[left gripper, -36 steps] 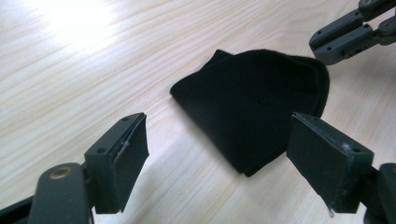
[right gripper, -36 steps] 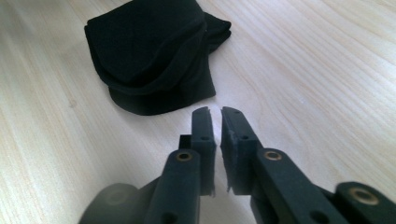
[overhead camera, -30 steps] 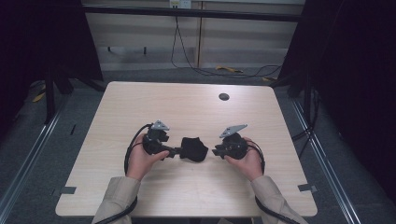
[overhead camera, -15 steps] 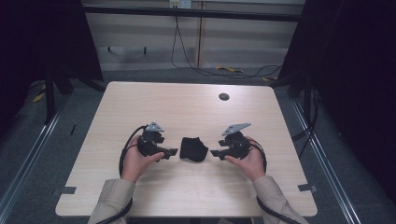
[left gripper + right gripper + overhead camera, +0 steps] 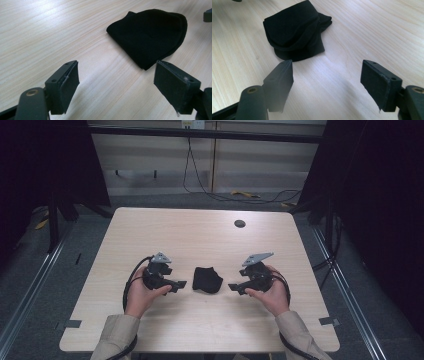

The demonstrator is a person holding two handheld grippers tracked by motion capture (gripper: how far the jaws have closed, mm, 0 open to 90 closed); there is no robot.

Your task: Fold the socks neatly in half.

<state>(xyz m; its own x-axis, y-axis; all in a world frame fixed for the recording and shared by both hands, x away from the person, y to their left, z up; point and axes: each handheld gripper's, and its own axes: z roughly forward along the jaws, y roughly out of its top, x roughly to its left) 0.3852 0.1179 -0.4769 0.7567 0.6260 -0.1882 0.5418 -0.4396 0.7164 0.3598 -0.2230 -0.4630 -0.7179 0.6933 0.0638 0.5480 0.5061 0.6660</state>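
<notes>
Lying folded on the worktop (image 5: 300, 270), the black cloth (image 5: 207, 279) sits between left gripper (image 5: 181, 284) and right gripper (image 5: 233, 287), touching neither; both have fingers apart, the right's having just been opening.

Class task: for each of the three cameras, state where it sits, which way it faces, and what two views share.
High view: above the person's side, facing down on the table; both hands, left gripper, right gripper.
Left gripper view: on that gripper, along its open jaws toward the black cloth.
Right gripper view: likewise, facing that cloth.
Shared: the cloth.
</notes>
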